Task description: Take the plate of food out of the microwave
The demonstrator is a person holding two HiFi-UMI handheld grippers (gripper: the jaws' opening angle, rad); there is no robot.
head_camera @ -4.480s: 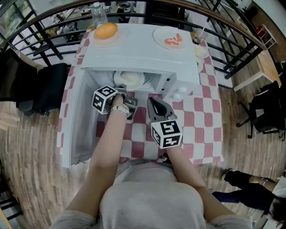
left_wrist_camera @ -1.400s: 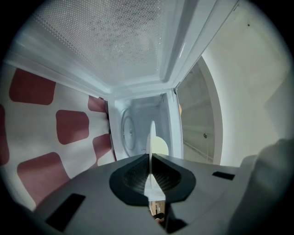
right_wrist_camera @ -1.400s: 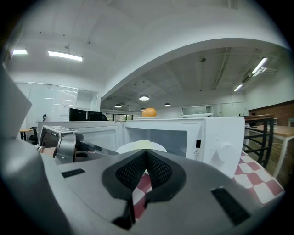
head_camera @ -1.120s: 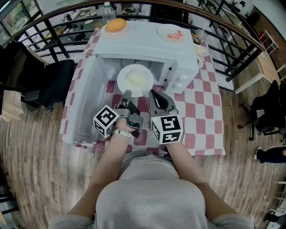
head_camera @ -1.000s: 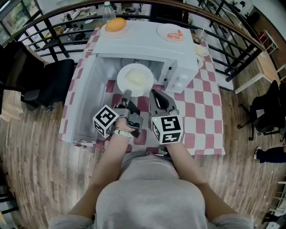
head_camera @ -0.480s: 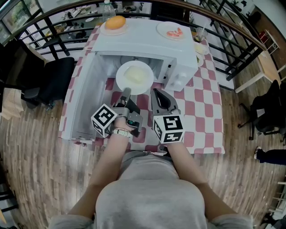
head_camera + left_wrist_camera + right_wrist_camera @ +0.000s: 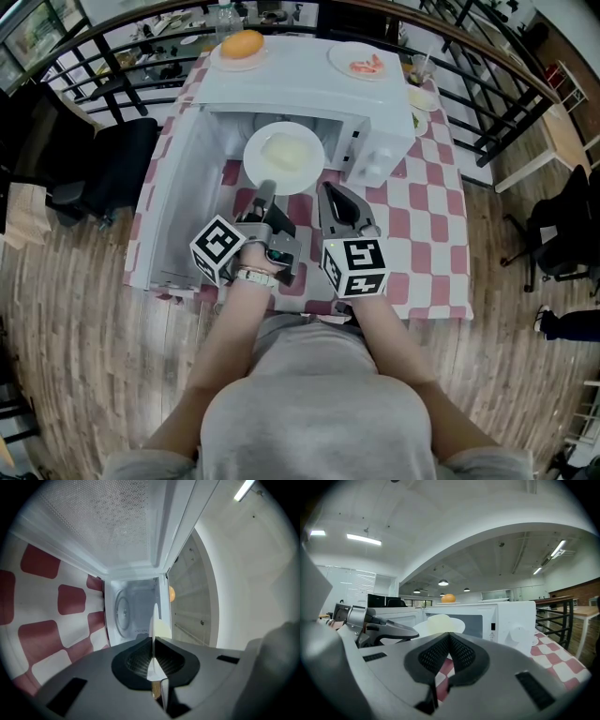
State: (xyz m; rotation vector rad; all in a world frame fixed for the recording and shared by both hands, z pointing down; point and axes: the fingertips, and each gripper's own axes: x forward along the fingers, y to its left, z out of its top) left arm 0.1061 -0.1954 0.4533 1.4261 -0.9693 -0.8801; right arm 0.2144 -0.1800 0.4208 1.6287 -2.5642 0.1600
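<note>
A white plate of pale food (image 7: 284,157) hangs in front of the open white microwave (image 7: 300,89), outside its cavity. My left gripper (image 7: 266,192) is shut on the plate's near rim. In the left gripper view the plate (image 7: 154,626) shows edge-on between the pads of the left gripper (image 7: 153,660), with the empty cavity (image 7: 136,609) behind it. My right gripper (image 7: 330,190) hovers just right of the plate, shut and empty. In the right gripper view the plate (image 7: 439,623) sits beyond the closed right gripper (image 7: 449,641), before the microwave (image 7: 506,616).
The microwave door (image 7: 173,206) swings open to the left. On top of the microwave stand a plate with an orange item (image 7: 242,45) and a plate of red food (image 7: 361,64). A cup (image 7: 419,70) sits at the right on the checkered tablecloth (image 7: 422,216). Railings ring the table.
Since the earliest frame my left gripper has drawn the plate out of the cavity toward me. Over the last second both grippers and the plate have barely shifted.
</note>
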